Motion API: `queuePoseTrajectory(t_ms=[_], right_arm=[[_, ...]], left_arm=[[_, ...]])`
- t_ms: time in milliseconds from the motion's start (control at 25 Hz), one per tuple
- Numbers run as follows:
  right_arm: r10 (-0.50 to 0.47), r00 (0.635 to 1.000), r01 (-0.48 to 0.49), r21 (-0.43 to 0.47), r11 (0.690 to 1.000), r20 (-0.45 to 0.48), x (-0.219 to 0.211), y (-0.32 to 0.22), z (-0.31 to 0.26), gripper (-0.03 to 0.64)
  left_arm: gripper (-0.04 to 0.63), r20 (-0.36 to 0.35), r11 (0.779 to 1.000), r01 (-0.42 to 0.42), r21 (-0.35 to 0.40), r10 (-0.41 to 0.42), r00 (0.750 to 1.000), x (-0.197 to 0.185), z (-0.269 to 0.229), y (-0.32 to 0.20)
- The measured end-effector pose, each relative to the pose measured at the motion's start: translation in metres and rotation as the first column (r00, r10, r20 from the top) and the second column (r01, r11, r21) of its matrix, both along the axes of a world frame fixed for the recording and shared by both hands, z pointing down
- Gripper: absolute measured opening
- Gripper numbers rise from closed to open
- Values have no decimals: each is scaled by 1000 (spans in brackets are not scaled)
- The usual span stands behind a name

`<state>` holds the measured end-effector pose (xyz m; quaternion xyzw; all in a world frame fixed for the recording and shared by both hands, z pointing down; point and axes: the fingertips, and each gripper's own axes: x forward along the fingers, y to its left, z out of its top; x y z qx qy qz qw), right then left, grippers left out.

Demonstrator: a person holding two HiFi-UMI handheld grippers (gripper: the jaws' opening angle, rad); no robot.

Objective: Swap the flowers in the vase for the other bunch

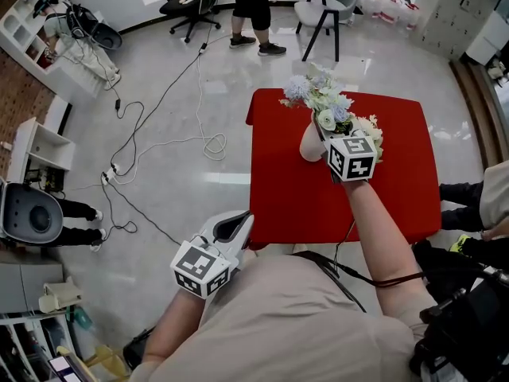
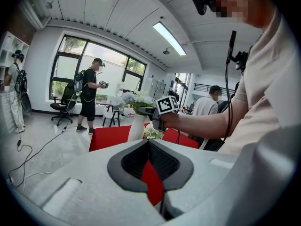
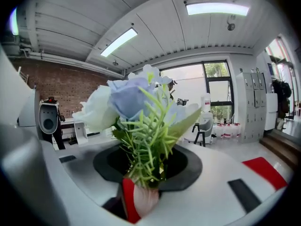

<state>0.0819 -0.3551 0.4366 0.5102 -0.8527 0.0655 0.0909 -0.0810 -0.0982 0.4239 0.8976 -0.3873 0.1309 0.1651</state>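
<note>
A white vase stands on the red table and holds a bunch of blue and white flowers. My right gripper reaches in from the near side at the vase's mouth. In the right gripper view, the right gripper is shut on the green stems of that bunch, just above the vase rim. A second, cream-coloured bunch lies on the table right of the vase. My left gripper hangs shut and empty off the table's near left corner, pointing toward the vase.
Cables trail across the floor left of the table. A white chair and a standing person are beyond the far edge. Another person's legs are at the table's right side. Shelves and a machine line the left wall.
</note>
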Motion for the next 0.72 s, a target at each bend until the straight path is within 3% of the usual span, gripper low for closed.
queuePoseTrajectory(t_ms=[280,720], right_arm=[[-3,1000,4,23,1000,-10,-6,4,-7,130],[-12,1000,10,59,998,20,-7,8,-31,115]], left_arm=[[8,-3,1000,-5,1,5,1000,-9,4,3],[8,-7,1000,-26,3,26,1000,-15,6,6]])
